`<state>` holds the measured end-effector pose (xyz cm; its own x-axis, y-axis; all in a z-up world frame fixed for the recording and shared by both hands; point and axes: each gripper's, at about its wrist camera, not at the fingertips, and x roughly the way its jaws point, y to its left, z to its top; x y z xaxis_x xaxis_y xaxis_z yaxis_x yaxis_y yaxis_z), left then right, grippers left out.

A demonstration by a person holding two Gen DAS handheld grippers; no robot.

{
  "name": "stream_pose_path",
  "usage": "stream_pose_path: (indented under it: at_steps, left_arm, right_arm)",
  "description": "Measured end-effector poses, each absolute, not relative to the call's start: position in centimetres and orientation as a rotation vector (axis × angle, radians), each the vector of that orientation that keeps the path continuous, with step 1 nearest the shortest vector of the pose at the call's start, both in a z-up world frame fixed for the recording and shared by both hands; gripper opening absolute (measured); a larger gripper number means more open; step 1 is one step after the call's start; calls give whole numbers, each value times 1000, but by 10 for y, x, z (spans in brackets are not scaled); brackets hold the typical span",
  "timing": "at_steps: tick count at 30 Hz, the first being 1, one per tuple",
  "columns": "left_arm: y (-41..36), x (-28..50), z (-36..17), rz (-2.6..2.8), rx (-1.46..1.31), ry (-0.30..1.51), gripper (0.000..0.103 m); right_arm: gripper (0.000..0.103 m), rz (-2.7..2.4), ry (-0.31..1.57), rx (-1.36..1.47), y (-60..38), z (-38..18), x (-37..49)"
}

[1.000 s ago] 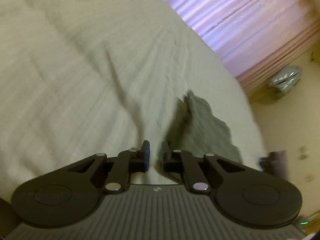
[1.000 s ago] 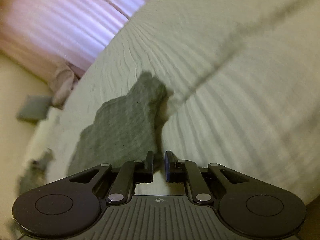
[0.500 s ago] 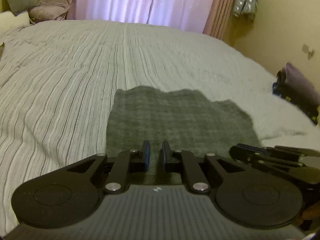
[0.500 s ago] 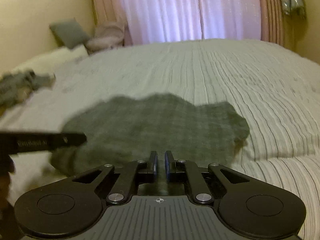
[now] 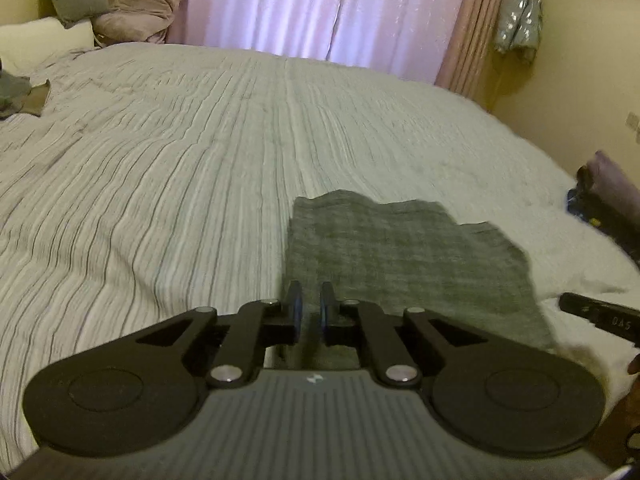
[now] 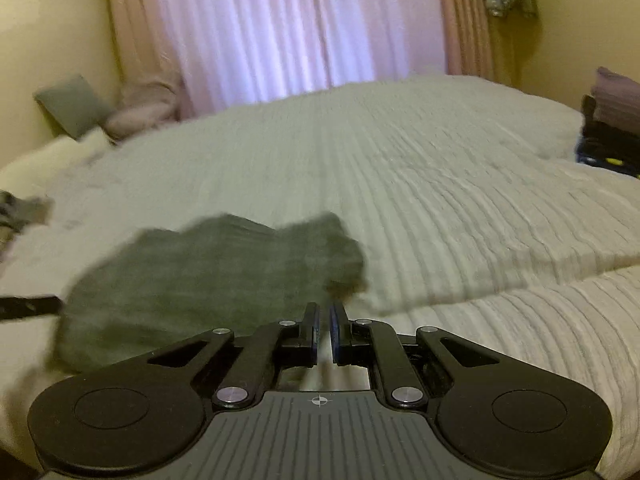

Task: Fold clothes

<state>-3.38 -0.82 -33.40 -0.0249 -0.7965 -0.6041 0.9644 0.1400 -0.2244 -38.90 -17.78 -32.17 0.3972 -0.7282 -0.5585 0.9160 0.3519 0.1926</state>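
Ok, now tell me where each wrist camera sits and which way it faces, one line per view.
Left wrist: on the left gripper, looking along its fingers across the bed toward the curtain; those fingers pinch the grey garment's near left edge.
Right wrist: on the right gripper, facing the same way; its fingers meet the garment's near right corner.
Shared: garment, bed, curtain; each view catches the other gripper's tip at its edge.
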Motion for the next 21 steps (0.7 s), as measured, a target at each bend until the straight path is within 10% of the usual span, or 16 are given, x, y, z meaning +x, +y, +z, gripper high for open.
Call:
stream_pose_path:
  at_steps: [3,4,5,21]
  left_arm:
    - [-4,-45,-341,-1422,340,742,11]
    - [-6,-47,-347,-1389,369,770,11]
    - [-5,-48,-352,-1356,385,796,10]
    - [41,-83,-315,-1204,515,743,31]
  right_arm:
    - [23,-1024,442,524,-168,-326,-376]
    - [64,-1021,478,523,-167,-331,-370]
    - [79,-1021,516,521,-166,-337,-364]
    - [79,-1033,546,503,-119,-316,-363]
